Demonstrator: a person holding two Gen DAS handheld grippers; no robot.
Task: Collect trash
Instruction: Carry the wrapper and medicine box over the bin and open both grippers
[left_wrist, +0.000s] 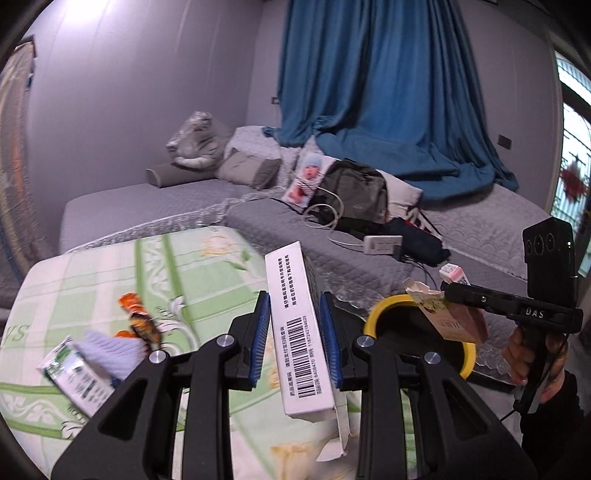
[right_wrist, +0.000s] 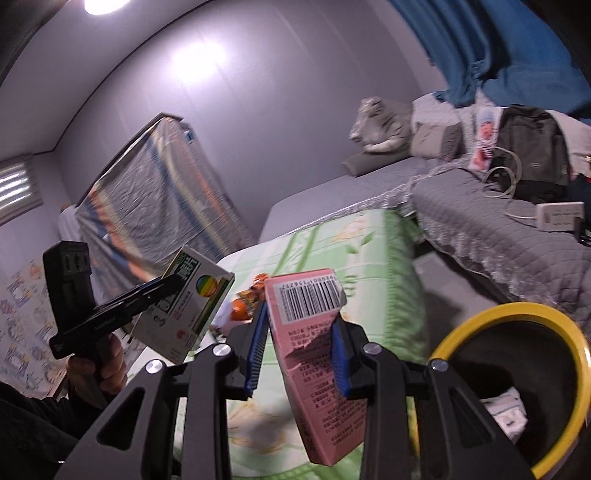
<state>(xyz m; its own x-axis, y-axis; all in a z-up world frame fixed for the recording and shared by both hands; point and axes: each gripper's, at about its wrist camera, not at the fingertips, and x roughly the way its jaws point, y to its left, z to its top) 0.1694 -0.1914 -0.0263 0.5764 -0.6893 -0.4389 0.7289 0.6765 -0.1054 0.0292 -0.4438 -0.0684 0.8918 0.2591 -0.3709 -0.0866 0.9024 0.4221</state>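
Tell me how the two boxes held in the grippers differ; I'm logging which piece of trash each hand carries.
The white box sits in the left gripper; the pink box sits in the right gripper. The white box has an end flap hanging open; the pink box has a torn side. The pink box is nearer the yellow-rimmed bin. Both are small printed cartons with barcodes, clamped between blue pads.

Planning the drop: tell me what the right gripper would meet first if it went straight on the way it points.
Probably the green patterned cushion. The right gripper, shut on the pink box, aims over it; the yellow-rimmed bin sits off to its right. Depth is uncertain.
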